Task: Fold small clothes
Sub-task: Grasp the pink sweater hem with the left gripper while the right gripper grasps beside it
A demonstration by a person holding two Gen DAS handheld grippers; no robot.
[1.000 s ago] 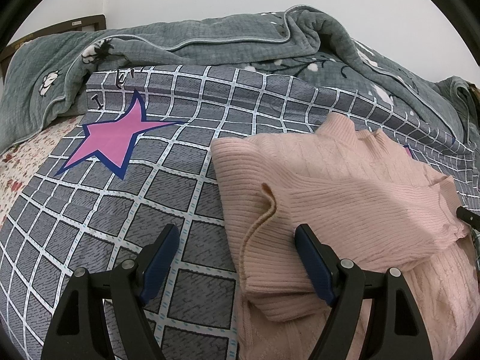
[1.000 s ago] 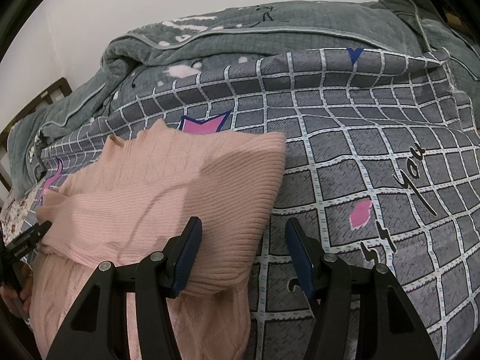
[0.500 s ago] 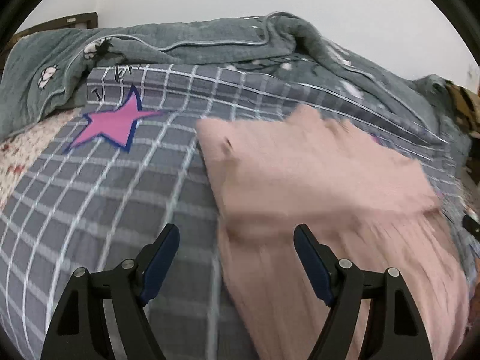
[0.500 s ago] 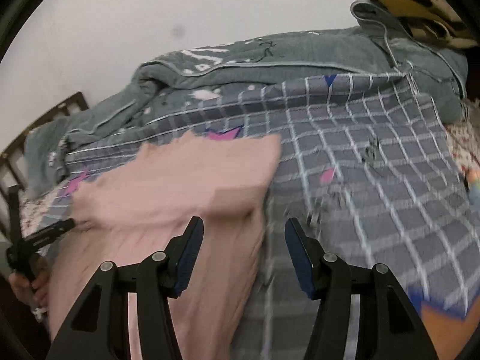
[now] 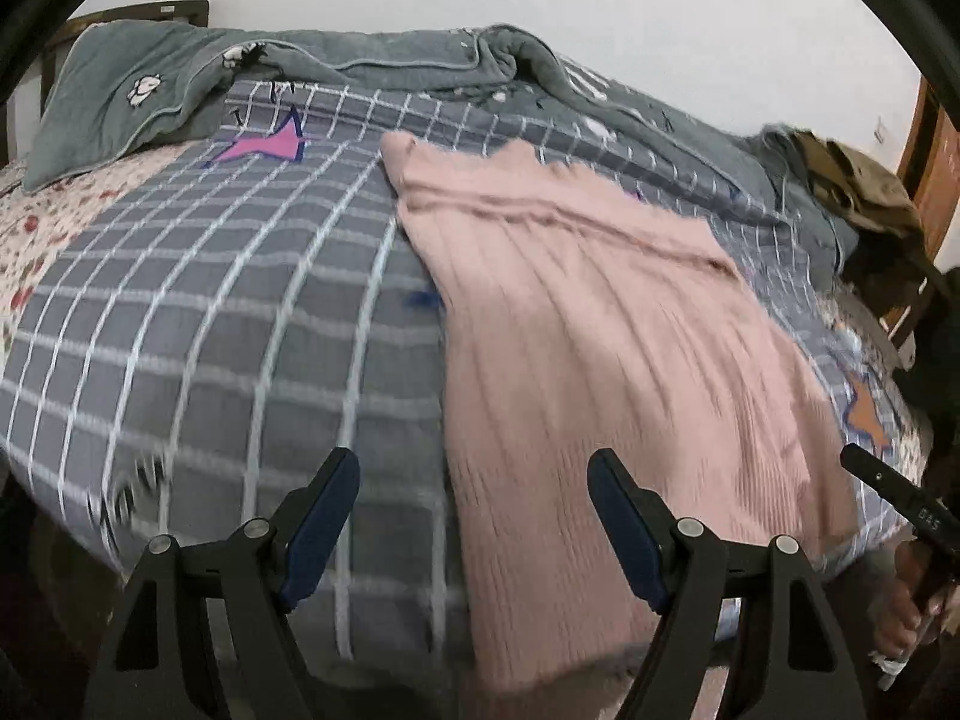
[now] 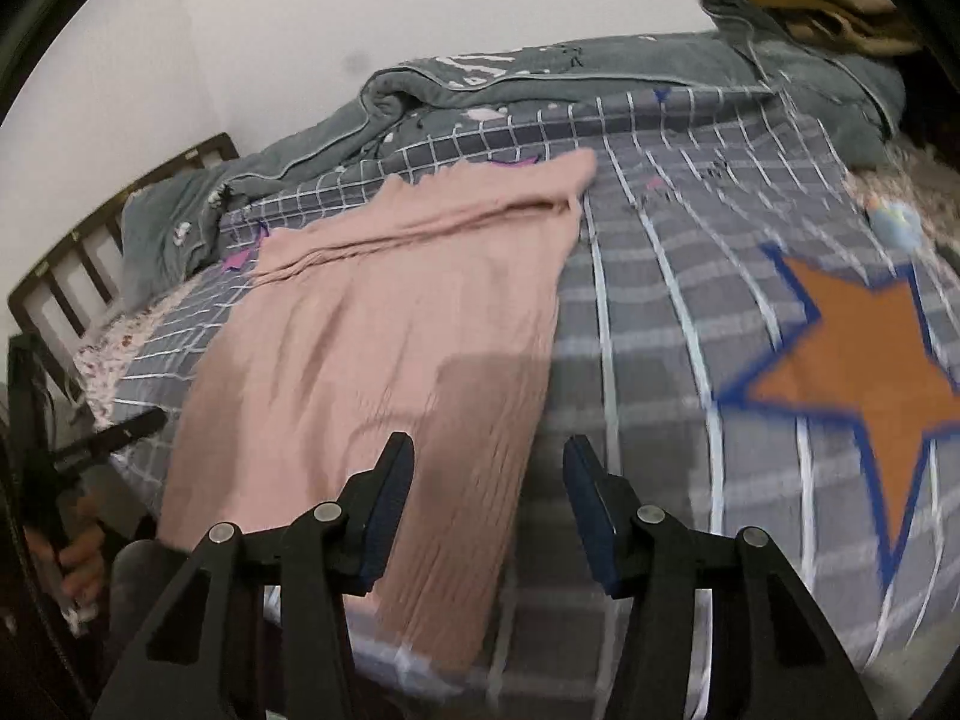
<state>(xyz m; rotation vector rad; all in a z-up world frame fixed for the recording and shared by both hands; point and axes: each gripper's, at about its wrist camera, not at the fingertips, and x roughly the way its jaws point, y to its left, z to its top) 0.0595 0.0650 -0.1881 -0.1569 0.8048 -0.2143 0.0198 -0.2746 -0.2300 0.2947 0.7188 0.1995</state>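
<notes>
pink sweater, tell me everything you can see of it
The pink sweater is a ribbed knit, lying flat and lengthwise on the grey checked bedcover. Its sleeves look folded in across the top, leaving a long narrow shape. The near hem hangs slightly over the bed's edge. Nothing grips it: both grippers hover open above its near end, clear of the fabric. Blur hides finer detail.

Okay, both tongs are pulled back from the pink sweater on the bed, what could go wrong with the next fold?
1. The pink sweater has its near hem drooping over the edge of the checked quilt; a tug there may drag it off the bed.
2. The sleeves folded across the top lie loose and could slip open when the hem is lifted.
3. The right tongs, jaws just closing on nothing, straddle the sweater's edge and could pinch quilt too. The left tongs stand open.
</notes>
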